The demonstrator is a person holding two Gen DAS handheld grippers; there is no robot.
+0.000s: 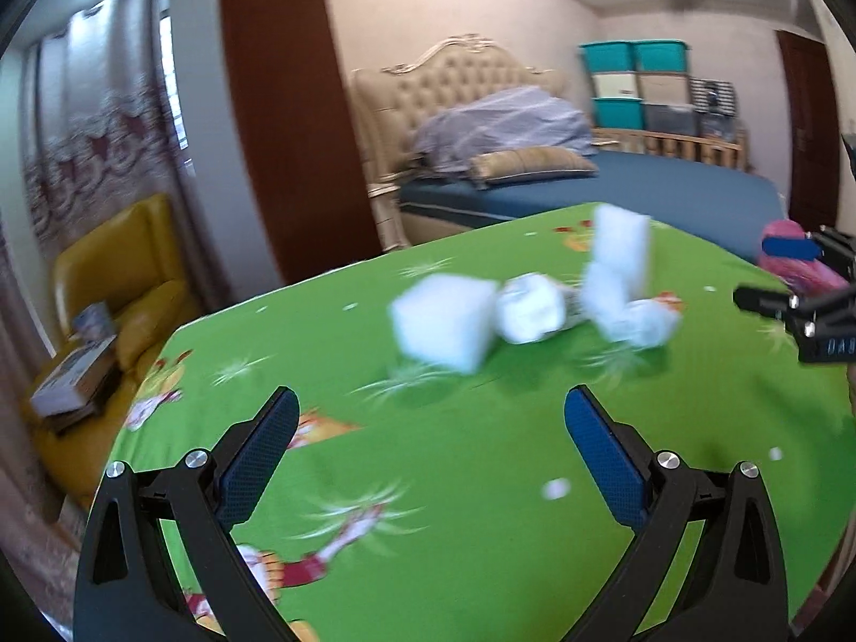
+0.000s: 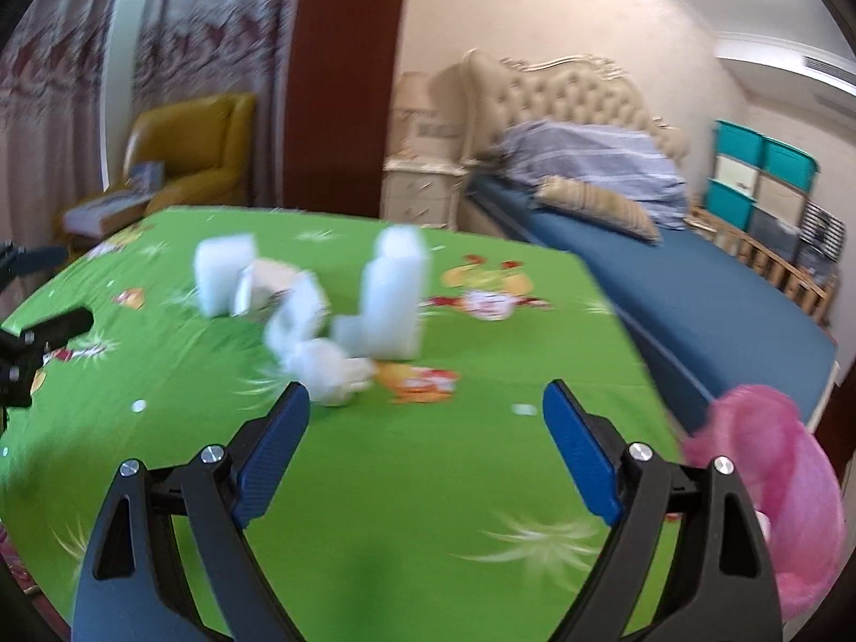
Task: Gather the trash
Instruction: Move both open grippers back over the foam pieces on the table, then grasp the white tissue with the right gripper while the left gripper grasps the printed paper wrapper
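Trash (image 1: 529, 289) — white foam blocks and crumpled paper — lies on the green tablecloth (image 1: 455, 455) ahead of your fingers, untouched. Left gripper (image 1: 430, 417) and right gripper (image 2: 425, 409) both spread wide, empty. Approach step, likely — next, straddle one piece before closing.

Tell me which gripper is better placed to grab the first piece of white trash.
Right, probably. The crumpled white tissue lies just past the right gripper's open fingertips. The left gripper, also open, sits farther from the white foam block.
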